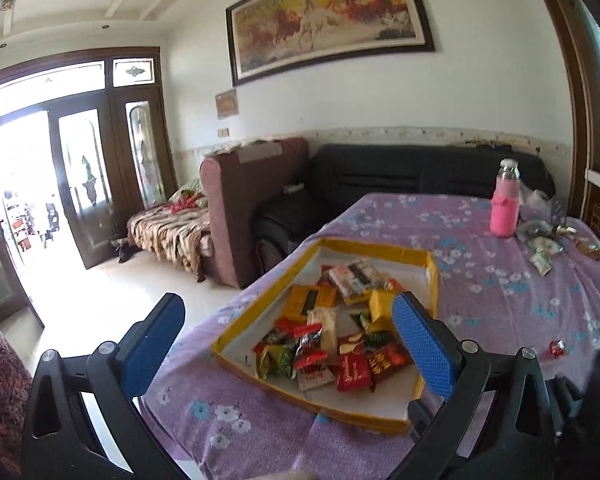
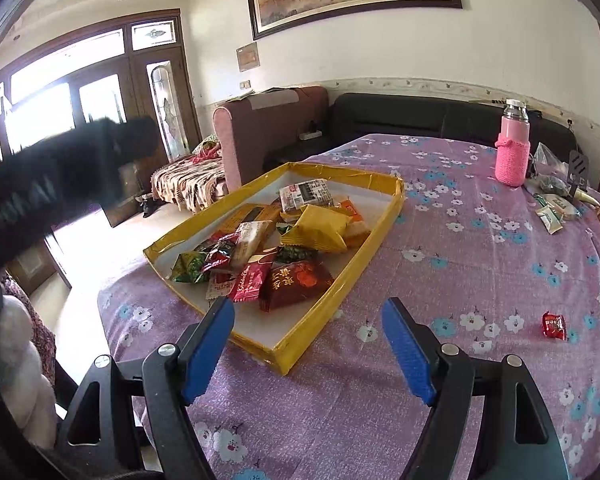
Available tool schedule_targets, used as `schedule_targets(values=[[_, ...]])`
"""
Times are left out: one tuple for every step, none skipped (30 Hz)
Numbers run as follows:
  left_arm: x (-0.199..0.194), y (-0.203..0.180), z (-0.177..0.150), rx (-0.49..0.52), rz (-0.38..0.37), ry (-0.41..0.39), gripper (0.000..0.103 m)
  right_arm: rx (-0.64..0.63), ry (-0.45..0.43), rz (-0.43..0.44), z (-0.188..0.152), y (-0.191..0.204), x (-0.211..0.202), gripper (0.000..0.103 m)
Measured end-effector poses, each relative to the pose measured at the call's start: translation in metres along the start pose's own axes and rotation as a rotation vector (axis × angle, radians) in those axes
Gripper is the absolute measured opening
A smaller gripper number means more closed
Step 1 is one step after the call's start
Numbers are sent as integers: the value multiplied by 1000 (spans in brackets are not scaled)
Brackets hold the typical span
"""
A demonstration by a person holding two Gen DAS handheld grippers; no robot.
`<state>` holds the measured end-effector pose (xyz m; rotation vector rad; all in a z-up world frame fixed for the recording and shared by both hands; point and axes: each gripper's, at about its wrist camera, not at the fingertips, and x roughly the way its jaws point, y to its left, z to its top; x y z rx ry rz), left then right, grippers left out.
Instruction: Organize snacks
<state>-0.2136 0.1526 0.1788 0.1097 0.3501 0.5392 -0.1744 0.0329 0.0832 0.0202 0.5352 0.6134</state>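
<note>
A shallow yellow-rimmed box [image 1: 432, 276] [image 2: 380, 236] lies on the purple flowered tablecloth and holds several snack packets [image 1: 324, 344] [image 2: 284, 240]. A small red snack packet [image 1: 557, 348] [image 2: 554, 325] lies loose on the cloth to the right of the box. My left gripper [image 1: 288, 340] is open and empty, held above the near end of the box. My right gripper [image 2: 308, 348] is open and empty, above the box's near right corner, left of the red packet.
A pink bottle in a knitted sleeve [image 1: 504, 210] [image 2: 514, 152] stands at the table's far right. Small packets and clutter [image 1: 548, 244] [image 2: 556, 208] lie beside it. Sofas [image 2: 400, 120] stand behind the table. The table edge [image 2: 108, 292] drops off at left.
</note>
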Motion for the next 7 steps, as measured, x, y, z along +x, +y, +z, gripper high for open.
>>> schedule_targets(values=[[2,0,-1,0,8,11,103,-1,-1,1,0,0,0,78],[3,-1,-2,1,6,18,103,-4,-1,2,0,1,0,78],[3,-1,-3,7,14,29,103,-6,0,2,0,1,0,78],[5,-4,-5,26,25,46,103,-5,4,4,0,1,1,78],[6,-5,-5,34,21,55,103,-1,7,7,0,1,1,78],[8,-6,-5,37,16,63,103,6,11,9,0,0,1,78],[9,-8,-6,42,9,74,103,14,14,9,0,-2,2,78]])
